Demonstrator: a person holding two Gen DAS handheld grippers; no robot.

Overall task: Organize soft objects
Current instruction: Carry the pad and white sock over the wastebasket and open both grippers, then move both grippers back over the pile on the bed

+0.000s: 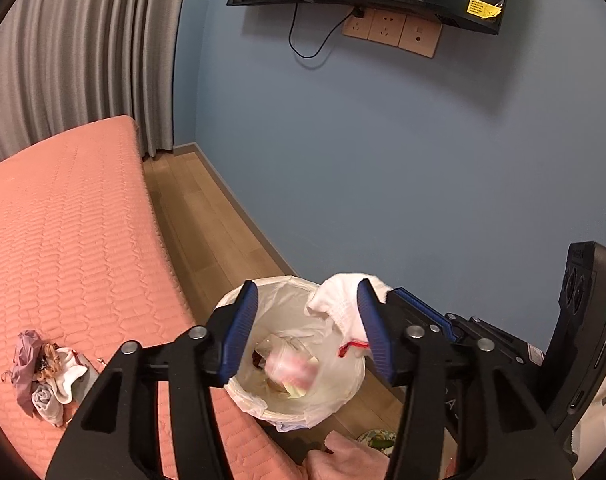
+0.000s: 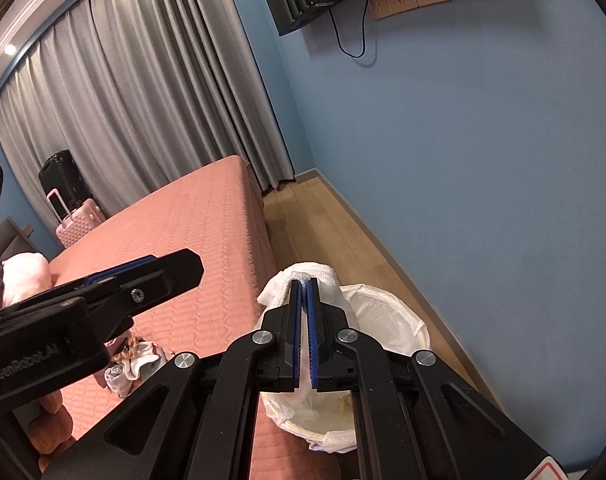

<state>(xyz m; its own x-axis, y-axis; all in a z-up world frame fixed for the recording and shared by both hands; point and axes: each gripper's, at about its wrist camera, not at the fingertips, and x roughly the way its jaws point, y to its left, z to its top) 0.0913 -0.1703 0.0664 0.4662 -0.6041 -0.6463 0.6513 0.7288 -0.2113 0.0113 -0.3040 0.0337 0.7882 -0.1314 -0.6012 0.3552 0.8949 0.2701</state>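
Ribbed jaws on limp white sock; crinkled bin liner

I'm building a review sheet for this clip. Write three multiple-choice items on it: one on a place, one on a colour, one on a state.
1. Where is the white sock?
A. Over the bin
B. On the floor
C. On the suitcase

2. What colour is the bed cover?
A. Green
B. Salmon pink
C. Black

3. How is the right hand-held gripper?
A. Wide open
B. Shut on the white sock
C. Out of sight

Answers: 1 A, the sock hangs above the lined bin. 2 B, the quilted cover is pink in both views. 3 B, its blue pads pinch the sock, while the left hand-held gripper is open.
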